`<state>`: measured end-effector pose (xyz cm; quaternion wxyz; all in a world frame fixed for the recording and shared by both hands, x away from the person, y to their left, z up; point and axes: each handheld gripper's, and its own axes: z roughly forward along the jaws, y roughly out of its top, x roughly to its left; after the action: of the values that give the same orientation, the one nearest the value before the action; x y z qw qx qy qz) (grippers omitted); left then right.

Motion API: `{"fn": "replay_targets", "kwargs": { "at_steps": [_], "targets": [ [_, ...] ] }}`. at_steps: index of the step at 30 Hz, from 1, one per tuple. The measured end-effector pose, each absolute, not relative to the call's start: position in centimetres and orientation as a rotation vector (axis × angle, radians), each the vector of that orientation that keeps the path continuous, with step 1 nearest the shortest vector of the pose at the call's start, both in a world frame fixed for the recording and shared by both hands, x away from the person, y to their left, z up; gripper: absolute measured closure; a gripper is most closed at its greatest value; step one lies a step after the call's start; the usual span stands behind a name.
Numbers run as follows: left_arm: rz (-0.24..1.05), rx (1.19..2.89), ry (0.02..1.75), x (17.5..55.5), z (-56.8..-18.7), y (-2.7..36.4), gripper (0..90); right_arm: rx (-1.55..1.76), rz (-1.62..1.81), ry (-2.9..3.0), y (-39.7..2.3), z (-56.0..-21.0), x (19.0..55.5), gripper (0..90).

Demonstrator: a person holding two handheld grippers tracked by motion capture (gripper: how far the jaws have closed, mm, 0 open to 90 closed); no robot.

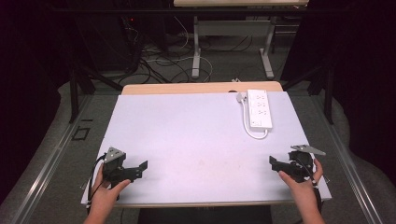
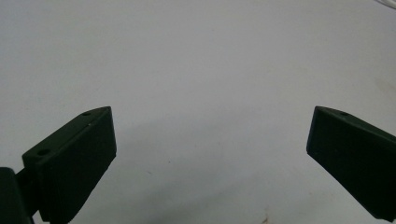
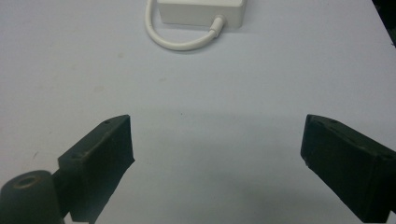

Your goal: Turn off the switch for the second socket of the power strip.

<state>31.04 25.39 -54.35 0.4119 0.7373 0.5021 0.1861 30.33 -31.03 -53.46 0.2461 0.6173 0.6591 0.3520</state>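
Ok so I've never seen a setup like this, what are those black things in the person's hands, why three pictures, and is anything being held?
A person sits at a table with a hand-held gripper in each hand: a black clamp tool with two fingers. The high view looks down from above: the left gripper is at the near left, the right gripper at the near right. The other two pictures come from small cameras riding on each gripper, looking out between its fingers. On the table lies a white power strip with its short cord, toward the far right. Both grippers are open and hold nothing.
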Motion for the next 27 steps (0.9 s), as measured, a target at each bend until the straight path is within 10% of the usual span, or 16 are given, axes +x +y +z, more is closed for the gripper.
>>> {"fn": "replay_targets", "kwargs": {
  "at_steps": [27],
  "targets": [
    [0.46,1.853,1.272,30.7,-54.1,25.2,4.9,1.53,0.953,1.975,-29.3,-52.8,32.0,17.7]
  ]
}}
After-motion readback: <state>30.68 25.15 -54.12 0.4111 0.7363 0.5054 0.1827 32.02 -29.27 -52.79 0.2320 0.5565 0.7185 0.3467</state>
